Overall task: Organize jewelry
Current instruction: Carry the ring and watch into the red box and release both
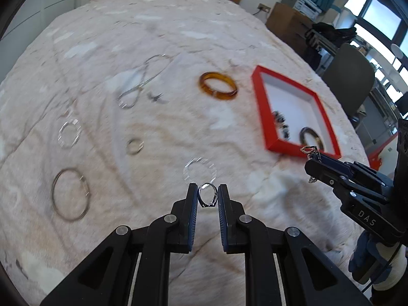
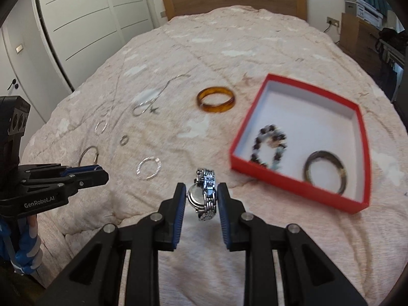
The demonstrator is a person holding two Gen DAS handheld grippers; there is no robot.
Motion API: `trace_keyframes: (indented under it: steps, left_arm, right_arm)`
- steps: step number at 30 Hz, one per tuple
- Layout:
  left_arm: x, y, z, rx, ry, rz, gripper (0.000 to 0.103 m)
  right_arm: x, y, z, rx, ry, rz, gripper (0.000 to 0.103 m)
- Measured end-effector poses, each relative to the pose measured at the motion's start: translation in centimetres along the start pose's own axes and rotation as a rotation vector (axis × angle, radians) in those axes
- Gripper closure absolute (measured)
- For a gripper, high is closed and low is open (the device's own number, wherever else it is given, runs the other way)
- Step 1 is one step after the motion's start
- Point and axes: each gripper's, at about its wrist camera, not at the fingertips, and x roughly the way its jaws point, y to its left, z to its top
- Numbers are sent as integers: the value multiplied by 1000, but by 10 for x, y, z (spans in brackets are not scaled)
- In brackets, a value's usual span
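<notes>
A small silver finger ring (image 1: 208, 194) is held clamped between the blue-padded fingers of the left gripper (image 1: 208, 195), raised above the pale pink quilted bedspread (image 1: 158, 25). A silver metal link-band wristwatch (image 2: 204, 195) is pinched between the jaws of the right gripper (image 2: 201, 197), the round case pressed against one pad and the band against the other.

The ring is judged light, stiff and slippery; a hold across its band, as shown, seems safest, since it could pop out if squeezed off-centre. The watch is judged heavier, with a floppy jointed band that may swing; the rigid case is the better place to be gripped, and its glass should be spared hard pressure.

The shallow red cardboard box with white lining (image 2: 257, 107) lies on the bedspread, well apart from both grippers. Its contents are shown plainly only in the right wrist view: a dark beaded bracelet (image 2: 267, 142) and a dark round bangle (image 2: 325, 172), both half hidden by the box wall in the left wrist view. The watch's face is shown only in the right view; from the left view just a sliver of chain is seen at the right gripper's tip. An amber translucent bangle (image 1: 218, 89) is seen in both views
</notes>
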Motion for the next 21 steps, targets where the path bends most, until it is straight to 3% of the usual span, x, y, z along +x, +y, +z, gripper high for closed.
trace_keyframes:
  steps: [12,21]
  left_arm:
    - [76,-102,83,153,-4,-86,88]
    - [143,-138,114,222,30,-14,88]
  right_arm:
    - [5,-118,22,99,-28,-167,79]
    - [47,-171,36,140,-7,-191,79]
